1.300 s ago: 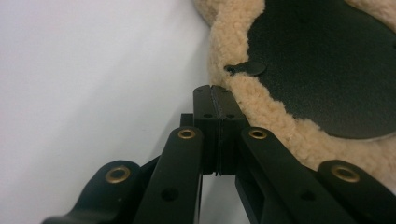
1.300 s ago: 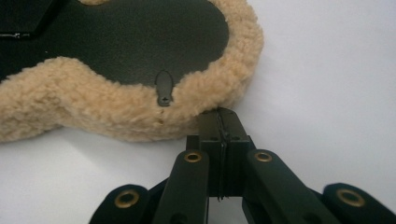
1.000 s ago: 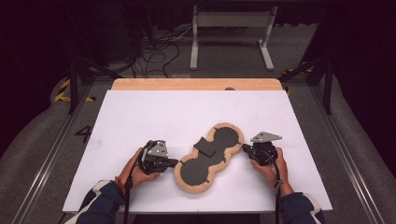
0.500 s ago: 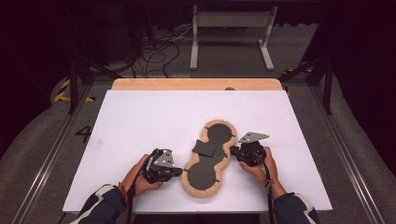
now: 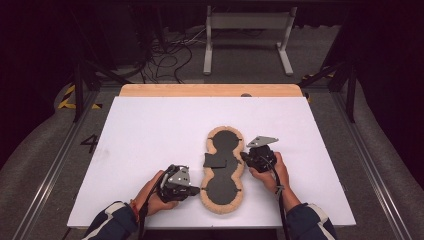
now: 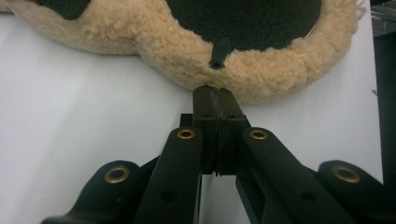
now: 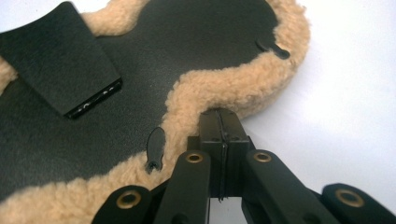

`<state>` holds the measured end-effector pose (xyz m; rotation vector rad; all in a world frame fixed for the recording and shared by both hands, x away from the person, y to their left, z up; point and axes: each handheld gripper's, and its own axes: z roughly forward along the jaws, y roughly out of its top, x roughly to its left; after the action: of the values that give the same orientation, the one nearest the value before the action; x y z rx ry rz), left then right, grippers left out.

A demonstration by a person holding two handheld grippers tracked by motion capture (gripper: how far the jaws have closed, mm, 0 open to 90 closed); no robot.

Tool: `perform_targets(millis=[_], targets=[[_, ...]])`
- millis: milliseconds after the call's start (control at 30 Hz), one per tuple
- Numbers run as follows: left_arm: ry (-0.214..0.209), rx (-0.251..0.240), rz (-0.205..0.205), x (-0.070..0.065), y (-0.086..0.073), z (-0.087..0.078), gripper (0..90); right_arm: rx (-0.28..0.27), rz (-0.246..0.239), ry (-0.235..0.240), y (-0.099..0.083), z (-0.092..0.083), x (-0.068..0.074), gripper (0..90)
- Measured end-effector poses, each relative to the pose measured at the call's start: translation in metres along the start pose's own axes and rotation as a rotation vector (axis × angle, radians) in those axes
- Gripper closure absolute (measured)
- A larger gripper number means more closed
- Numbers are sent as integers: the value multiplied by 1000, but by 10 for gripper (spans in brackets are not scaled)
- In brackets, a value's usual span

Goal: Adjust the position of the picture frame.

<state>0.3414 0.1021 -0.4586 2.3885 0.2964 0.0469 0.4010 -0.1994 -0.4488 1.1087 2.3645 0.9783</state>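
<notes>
Both grippers, left and right, now pressed closed against fleece pad rim, holding nothing; I see pad swung straighter since earlier. Nudging works.

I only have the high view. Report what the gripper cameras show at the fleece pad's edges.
Observer: In the left gripper view, the left gripper is shut, its tips at the fleece rim with nothing visibly pinched.
Operator: Now the right one.
Observer: The right gripper is shut too, tips against the rim at the pad's narrow waist.
Operator: Describe anything near the left tips.
Observer: A small black tab sits in the fleece straight ahead of them.
</notes>
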Motion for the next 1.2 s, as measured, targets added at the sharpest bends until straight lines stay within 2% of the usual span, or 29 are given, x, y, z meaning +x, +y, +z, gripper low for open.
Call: perform_targets(millis=[100, 367, 467, 567, 700, 767, 867, 900, 1000, 1067, 1133, 1200], targets=[[3, -2, 9, -1, 1, 1, 891, 4, -1, -2, 2, 2, 1, 900], [-21, -10, 26, -7, 6, 6, 884, 17, 3, -22, 11, 9, 3, 900], [-44, -15, 21, -10, 8, 9, 882, 17, 0, -24, 13, 12, 3, 900], [-44, -16, 30, -14, 11, 12, 882, 26, -28, -26, 15, 13, 3, 900], [-44, -19, 31, -16, 12, 14, 875, 32, -19, -16, 13, 13, 0, 900], [-40, -20, 49, -17, 13, 14, 873, 29, -6, -29, 10, 14, -1, 867], [-50, -22, 46, -16, 12, 13, 852, 24, 1, -10, 8, 7, -4, 858], [-45, -24, 51, -16, 12, 13, 844, 10, 1, 2, 6, 3, -6, 863], [-43, -25, 47, -13, 11, 11, 835, 15, -15, 5, -1, -5, -8, 879], [-13, -16, 45, -9, 9, 8, 835, 17, -21, 3, -4, -8, -9, 888], [-2, -41, 17, -3, 7, 3, 835, 12, -8, 3, -6, -10, -14, 898], [28, -46, 20, 1, 6, -1, 833, 10, -4, -1, -7, -10, -17, 900]])
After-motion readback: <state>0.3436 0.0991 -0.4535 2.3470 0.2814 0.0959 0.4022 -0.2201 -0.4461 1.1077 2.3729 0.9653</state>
